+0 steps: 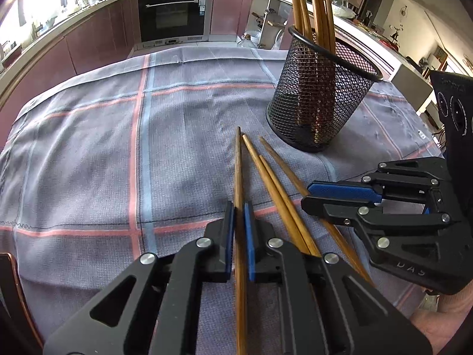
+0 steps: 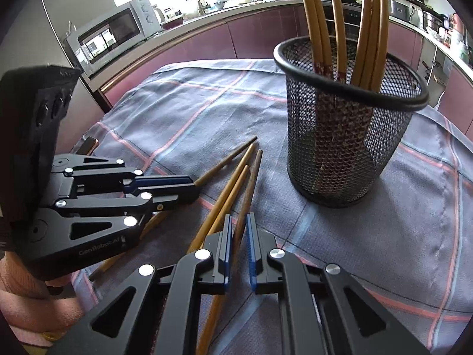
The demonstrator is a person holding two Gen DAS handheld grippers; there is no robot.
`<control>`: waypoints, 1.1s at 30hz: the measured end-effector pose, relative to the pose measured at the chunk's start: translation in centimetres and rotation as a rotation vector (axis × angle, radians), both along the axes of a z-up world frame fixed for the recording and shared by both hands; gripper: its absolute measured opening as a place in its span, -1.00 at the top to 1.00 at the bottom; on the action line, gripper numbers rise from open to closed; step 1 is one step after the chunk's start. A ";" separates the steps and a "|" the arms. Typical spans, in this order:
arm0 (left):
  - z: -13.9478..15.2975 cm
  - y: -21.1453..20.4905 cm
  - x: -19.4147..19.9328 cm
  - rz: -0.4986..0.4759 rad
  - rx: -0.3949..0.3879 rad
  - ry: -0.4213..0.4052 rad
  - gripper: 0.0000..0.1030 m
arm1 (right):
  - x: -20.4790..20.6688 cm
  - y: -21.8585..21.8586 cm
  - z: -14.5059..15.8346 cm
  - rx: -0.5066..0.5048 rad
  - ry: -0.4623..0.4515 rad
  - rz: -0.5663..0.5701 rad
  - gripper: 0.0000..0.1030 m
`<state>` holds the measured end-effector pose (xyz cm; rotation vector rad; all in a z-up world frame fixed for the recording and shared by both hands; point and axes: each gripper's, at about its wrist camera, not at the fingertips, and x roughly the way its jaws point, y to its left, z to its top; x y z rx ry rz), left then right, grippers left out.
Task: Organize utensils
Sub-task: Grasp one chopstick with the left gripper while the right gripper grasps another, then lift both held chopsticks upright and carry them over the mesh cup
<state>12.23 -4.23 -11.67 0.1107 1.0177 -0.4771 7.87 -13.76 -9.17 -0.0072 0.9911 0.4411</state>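
Observation:
Four loose wooden chopsticks lie close together on a checked cloth (image 1: 88, 148). My left gripper (image 1: 239, 207) (image 2: 195, 189) is shut on the leftmost chopstick (image 1: 237, 171) (image 2: 233, 153), blue pads pressing both its sides. My right gripper (image 2: 239, 217) (image 1: 306, 195) is shut on the rightmost chopstick (image 2: 251, 183) (image 1: 280, 162). Between them lie two loose chopsticks (image 1: 266, 174) (image 2: 230, 183), side by side on the cloth. Just beyond their tips stands a black mesh cup (image 1: 348, 97) (image 2: 384, 153), with several chopsticks upright inside it.
The cloth covers a small table whose far edge faces kitchen cabinets with an oven (image 1: 171, 11). A microwave (image 2: 109, 35) sits on the counter at the left. A brown chair back (image 2: 88, 145) stands at the table's left edge. A pink sleeve (image 2: 23, 295) shows behind the left gripper.

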 end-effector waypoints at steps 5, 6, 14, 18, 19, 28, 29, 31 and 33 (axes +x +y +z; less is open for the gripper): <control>0.0 -0.8 -0.1 -0.023 0.045 -0.021 0.78 | -0.1 0.9 0.0 -0.055 -0.022 0.005 0.82; 0.0 -0.9 0.0 -0.023 0.048 -0.022 0.79 | -0.1 1.0 0.0 -0.060 -0.025 0.008 0.81; 0.6 -0.2 -0.5 0.006 -0.006 -0.027 0.86 | -0.6 0.0 0.8 0.018 -0.046 0.009 0.86; 2.1 0.9 -0.9 0.030 -0.081 -0.045 0.86 | -1.3 -0.5 2.0 0.062 -0.074 0.015 0.89; 2.4 1.2 -1.0 0.036 -0.100 -0.049 0.86 | -1.4 -0.5 2.3 0.068 -0.084 0.017 0.89; 5.0 2.4 -2.3 0.007 -0.258 -0.052 0.86 | -2.4 -1.7 4.6 0.146 -0.131 0.025 0.90; 5.2 2.4 -2.4 0.004 -0.274 -0.049 0.86 | -2.7 -1.9 5.0 0.156 -0.141 0.025 0.90; 5.7 2.6 -2.6 0.005 -0.286 -0.060 0.86 | -2.9 -2.1 5.6 0.166 -0.159 0.024 0.90; 6.2 2.8 -2.8 0.003 -0.304 -0.069 0.86 | -3.2 -2.4 6.2 0.178 -0.176 0.019 0.90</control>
